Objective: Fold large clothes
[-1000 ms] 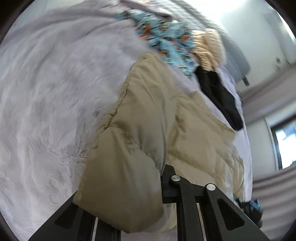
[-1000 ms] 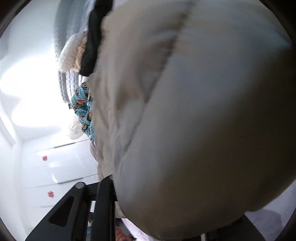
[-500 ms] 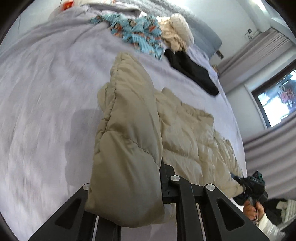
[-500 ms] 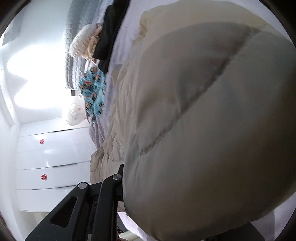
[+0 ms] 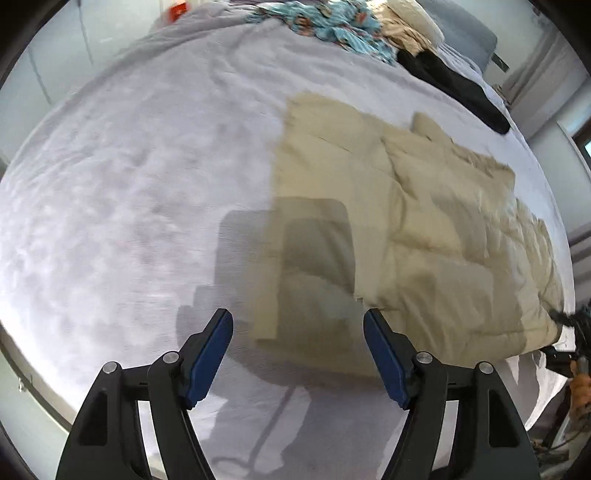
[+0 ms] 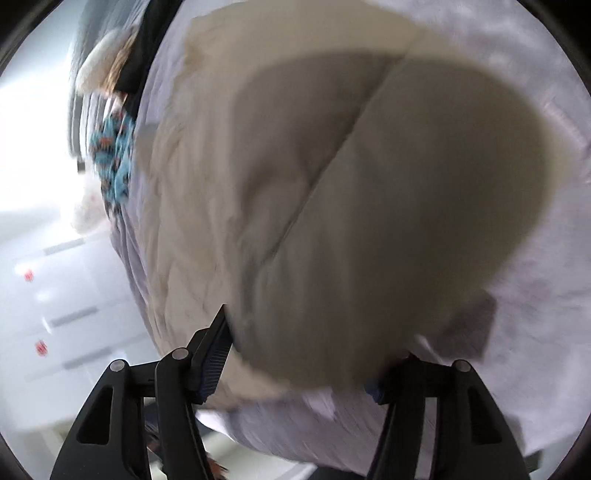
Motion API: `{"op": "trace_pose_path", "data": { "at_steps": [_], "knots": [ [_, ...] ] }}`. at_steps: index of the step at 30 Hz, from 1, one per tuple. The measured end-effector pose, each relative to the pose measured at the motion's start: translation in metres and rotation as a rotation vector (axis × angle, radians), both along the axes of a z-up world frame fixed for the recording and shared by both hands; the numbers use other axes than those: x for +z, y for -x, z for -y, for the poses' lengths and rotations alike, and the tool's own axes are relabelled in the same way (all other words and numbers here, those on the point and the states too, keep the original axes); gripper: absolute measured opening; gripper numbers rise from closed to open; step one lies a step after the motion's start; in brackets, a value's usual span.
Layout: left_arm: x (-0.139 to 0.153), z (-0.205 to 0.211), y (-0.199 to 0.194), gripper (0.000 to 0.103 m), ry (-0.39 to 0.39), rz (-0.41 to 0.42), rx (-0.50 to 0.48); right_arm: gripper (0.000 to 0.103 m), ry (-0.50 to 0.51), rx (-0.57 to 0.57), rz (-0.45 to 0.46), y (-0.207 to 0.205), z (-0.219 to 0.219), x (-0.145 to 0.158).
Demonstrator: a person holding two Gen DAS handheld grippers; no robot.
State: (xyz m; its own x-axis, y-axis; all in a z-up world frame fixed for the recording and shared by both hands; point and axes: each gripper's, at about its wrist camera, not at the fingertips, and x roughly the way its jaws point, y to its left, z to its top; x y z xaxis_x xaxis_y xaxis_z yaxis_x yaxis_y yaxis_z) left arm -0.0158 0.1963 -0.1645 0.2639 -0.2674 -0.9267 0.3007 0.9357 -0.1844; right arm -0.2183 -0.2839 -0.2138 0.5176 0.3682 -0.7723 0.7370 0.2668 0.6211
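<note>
In the left wrist view the left gripper [image 5: 298, 325] hangs over the bed [image 5: 122, 192] with its blue pads [image 5: 208, 356] wide apart; its jaws have just been opening, and nothing is pinched between them. The beige jacket [image 5: 424, 229] lies flat on the grey sheet, its near corner under the gap between the pads and shaded by the gripper. Beyond it lie a black garment [image 5: 454, 88], a blue patterned cloth [image 5: 332, 22] and a cream knit [image 5: 410, 26]. At the right edge the right gripper [image 5: 565, 328] shows at the jacket's far end. In the blurred right wrist view the right gripper [image 6: 299, 362] also stands apart, its jaws just opened; the jacket [image 6: 332, 203] bulges between the fingers, and the pads do not seem to press on it. White drawers [image 6: 55, 295] stand at the left.
</note>
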Motion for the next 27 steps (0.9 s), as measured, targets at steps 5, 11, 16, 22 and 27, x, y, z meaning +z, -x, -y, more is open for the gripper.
{"op": "trace_pose_path", "data": {
  "at_steps": [5, 11, 16, 22, 27],
  "knots": [
    [0.000, -0.022, -0.024, 0.074, 0.105, -0.041, 0.007, 0.036, 0.022, 0.113, 0.055, 0.018, -0.014, 0.035],
    [-0.026, 0.000, -0.046, 0.073, 0.283, -0.209, -0.132, 0.020, 0.123, 0.253, 0.111, -0.001, -0.043, 0.064],
    [-0.046, 0.028, -0.039, 0.040, 0.100, -0.240, -0.314, 0.020, 0.251, 0.277, -0.049, -0.068, -0.046, 0.041],
    [-0.046, 0.011, -0.046, 0.040, -0.060, -0.180, -0.269, 0.014, 0.249, 0.241, -0.147, -0.078, -0.043, 0.018],
    [-0.022, -0.010, -0.056, 0.040, -0.092, -0.105, -0.124, 0.014, 0.256, 0.217, -0.168, -0.076, -0.045, 0.025]
  ]
}}
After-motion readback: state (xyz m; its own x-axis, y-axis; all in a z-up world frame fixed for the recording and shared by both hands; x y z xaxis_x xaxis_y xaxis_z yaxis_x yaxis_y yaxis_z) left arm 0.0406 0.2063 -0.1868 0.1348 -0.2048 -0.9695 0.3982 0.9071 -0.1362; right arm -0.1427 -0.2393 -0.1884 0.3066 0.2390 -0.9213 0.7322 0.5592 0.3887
